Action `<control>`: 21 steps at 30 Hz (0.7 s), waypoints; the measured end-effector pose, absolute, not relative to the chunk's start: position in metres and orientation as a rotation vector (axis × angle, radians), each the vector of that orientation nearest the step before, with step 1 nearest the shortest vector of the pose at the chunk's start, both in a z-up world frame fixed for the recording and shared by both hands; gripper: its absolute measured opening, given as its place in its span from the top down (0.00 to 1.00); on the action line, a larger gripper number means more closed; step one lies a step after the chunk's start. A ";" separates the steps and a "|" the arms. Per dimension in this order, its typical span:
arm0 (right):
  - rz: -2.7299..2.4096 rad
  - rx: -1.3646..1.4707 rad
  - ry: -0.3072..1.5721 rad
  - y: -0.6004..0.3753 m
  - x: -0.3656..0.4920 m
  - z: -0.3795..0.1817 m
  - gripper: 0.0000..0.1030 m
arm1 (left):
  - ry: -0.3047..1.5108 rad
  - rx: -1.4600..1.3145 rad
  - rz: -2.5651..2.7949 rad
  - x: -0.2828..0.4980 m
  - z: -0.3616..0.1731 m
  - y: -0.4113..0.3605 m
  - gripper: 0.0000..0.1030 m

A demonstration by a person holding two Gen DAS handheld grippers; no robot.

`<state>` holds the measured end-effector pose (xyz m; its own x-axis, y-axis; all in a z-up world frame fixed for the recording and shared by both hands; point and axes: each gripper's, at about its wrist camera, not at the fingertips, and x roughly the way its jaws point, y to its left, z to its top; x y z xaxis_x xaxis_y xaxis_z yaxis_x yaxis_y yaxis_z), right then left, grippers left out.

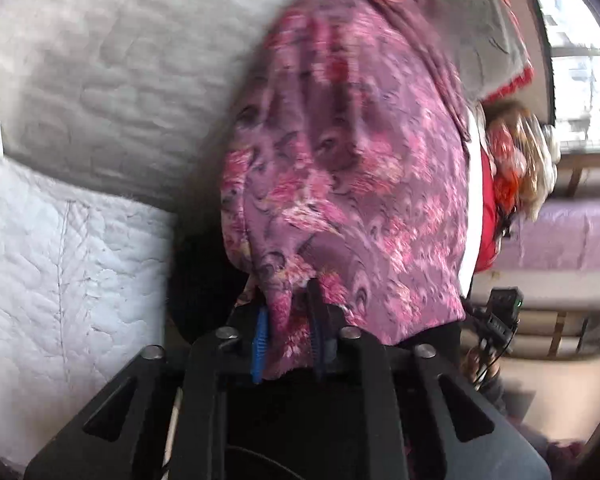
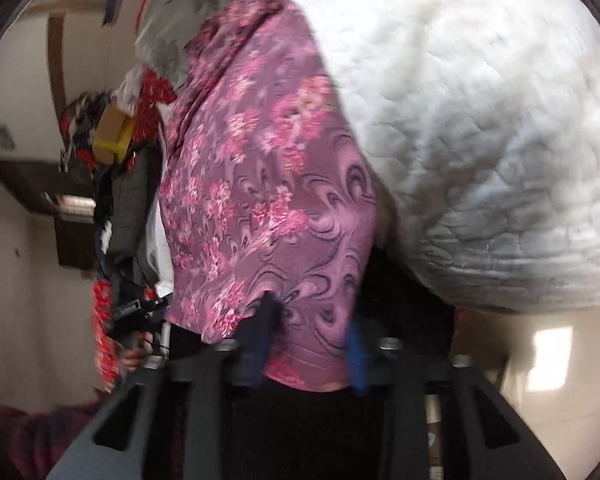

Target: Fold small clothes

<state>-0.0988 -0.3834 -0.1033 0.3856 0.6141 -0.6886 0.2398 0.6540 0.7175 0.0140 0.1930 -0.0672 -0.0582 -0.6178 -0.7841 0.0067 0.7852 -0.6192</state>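
A purple garment with pink flowers [image 1: 340, 160] hangs in front of a white quilt. In the left wrist view its lower hem is bunched between the blue pads [image 1: 260, 340], and my left gripper [image 1: 288, 304] is shut on it. In the right wrist view the same garment [image 2: 260, 180] drops to my right gripper [image 2: 310, 316]. There the hem fills the gap between the blue-padded fingers [image 2: 356, 352] and puckers at the left one. The fingertips are hidden by cloth, and the jaws stand wider than the left gripper's. Both pictures are blurred.
The white quilt [image 1: 80, 240] [image 2: 480, 140] bulges beside and behind the garment. A heap of red and mixed clothes [image 1: 512, 168] [image 2: 112, 140] lies beyond it. The other hand-held device shows at each frame's side [image 1: 496, 320] [image 2: 140, 312]. A purple-covered bench [image 1: 564, 232] stands under a window.
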 end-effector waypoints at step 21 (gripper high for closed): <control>0.463 0.845 0.840 -0.376 -0.007 0.000 0.91 | 1.293 -0.809 -0.701 0.114 0.010 0.164 0.98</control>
